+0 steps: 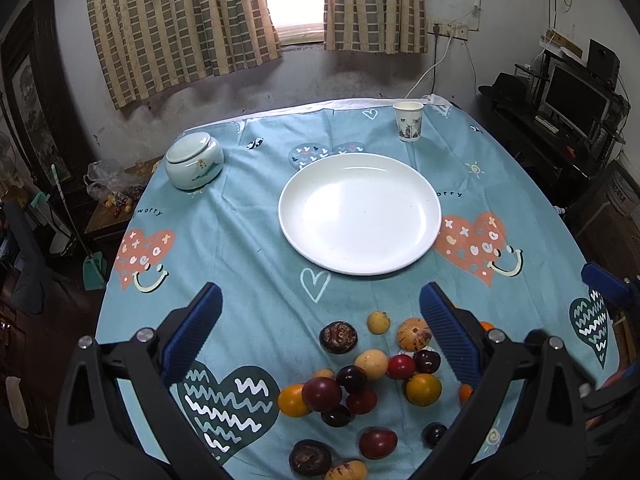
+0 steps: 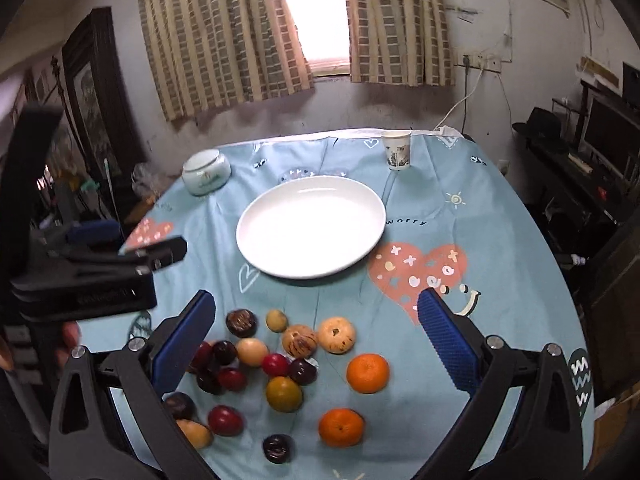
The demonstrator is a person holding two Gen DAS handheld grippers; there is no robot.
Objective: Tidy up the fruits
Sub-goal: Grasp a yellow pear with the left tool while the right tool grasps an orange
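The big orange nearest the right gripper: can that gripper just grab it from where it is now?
Probably yes. The right gripper is open, and the orange sits apart from the other fruit with bare cloth around it.

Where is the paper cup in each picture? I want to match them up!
Left wrist view: the paper cup stands at the table's far edge, right of centre, beyond the white plate.
Right wrist view: the paper cup stands at the far edge, right of centre, beyond the plate.
Shared landmark: the lidded ceramic jar at far left.
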